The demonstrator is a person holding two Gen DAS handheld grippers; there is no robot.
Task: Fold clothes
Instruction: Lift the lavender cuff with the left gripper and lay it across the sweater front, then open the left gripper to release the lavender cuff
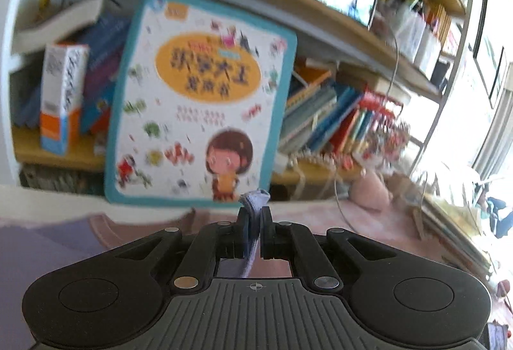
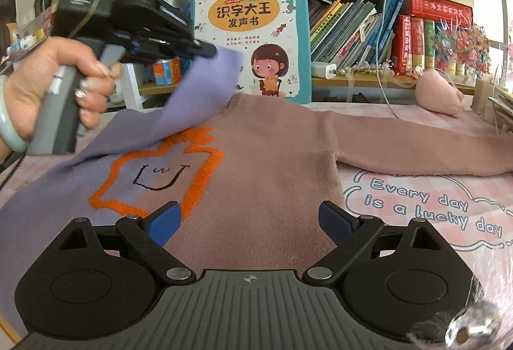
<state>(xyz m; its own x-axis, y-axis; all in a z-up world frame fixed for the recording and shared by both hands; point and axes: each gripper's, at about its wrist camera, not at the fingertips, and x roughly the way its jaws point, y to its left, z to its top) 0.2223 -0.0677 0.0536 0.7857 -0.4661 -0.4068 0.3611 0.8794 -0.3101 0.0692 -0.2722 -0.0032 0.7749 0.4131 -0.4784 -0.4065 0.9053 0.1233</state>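
Note:
A sweater (image 2: 272, 157), half pink and half purple with an orange outlined shape and a small drawn face on the chest, lies flat on the table. Its pink sleeve (image 2: 416, 141) stretches out to the right. The purple sleeve (image 2: 198, 93) is lifted off the table, pinched at its end by my left gripper (image 2: 210, 51), which a hand (image 2: 48, 83) holds at the upper left. In the left wrist view that gripper (image 1: 255, 215) is shut on a fold of purple cloth (image 1: 255, 199). My right gripper (image 2: 250, 218) hovers open over the sweater's lower body, nothing between its blue pads.
A big teal-edged picture book (image 2: 253, 35) leans against a bookshelf (image 2: 352, 29) at the back of the table. A pink plush toy (image 2: 439, 93) sits at the back right. The tablecloth (image 2: 426, 205) is pink checked with printed words. A white cable (image 2: 388, 29) hangs down.

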